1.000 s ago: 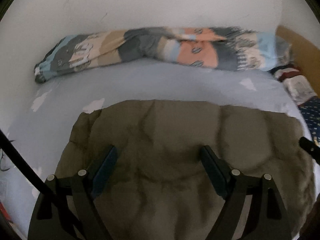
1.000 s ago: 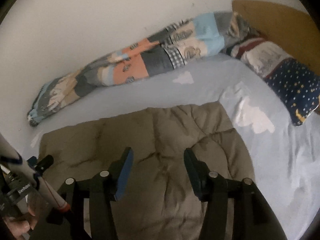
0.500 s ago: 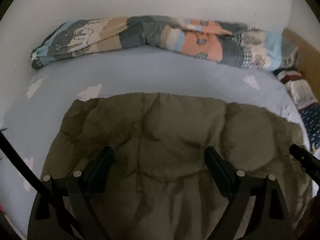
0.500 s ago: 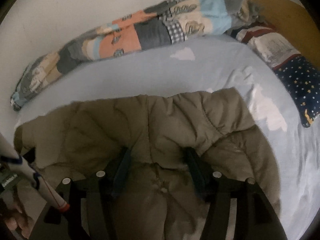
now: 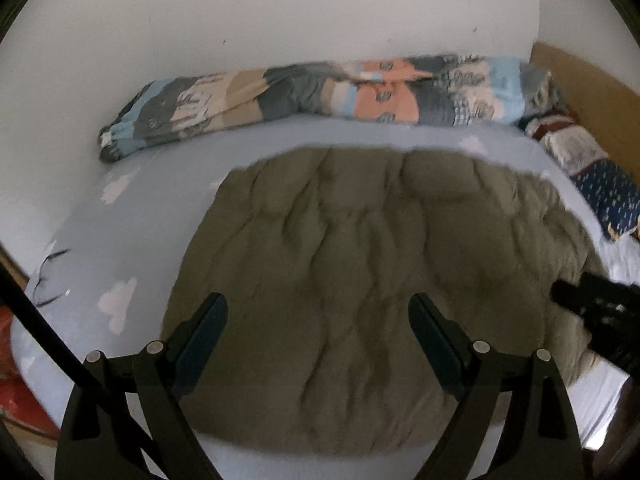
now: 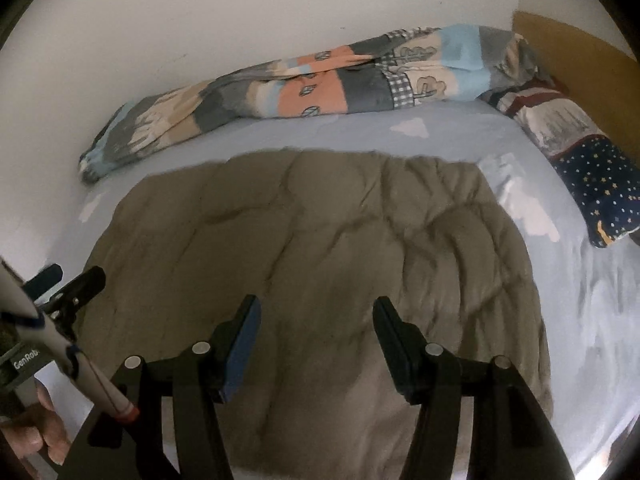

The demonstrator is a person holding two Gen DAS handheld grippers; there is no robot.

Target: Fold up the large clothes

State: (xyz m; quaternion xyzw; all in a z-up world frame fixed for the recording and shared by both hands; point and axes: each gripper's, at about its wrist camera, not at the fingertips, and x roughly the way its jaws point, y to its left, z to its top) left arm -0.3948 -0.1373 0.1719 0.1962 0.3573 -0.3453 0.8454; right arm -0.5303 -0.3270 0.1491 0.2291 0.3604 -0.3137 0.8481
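An olive-brown puffy jacket lies folded flat on the light blue bed sheet. In the right wrist view the jacket fills the middle of the sheet. My left gripper hangs open above its near half, with nothing between the fingers. My right gripper is also open over the near part, its pads clear of the fabric. The right gripper shows at the right edge of the left wrist view. The left gripper shows at the left edge of the right wrist view.
A rolled patchwork quilt lies along the white wall at the back. Patterned pillows and a wooden headboard are at the right. A black cable and something red sit at the bed's left edge. A hand holds the left gripper.
Half a second ago a fold of the jacket bulged up around the right fingers; now it lies flat. Both grippers have drawn back from it, and their jaws stand slightly wider than a second ago.
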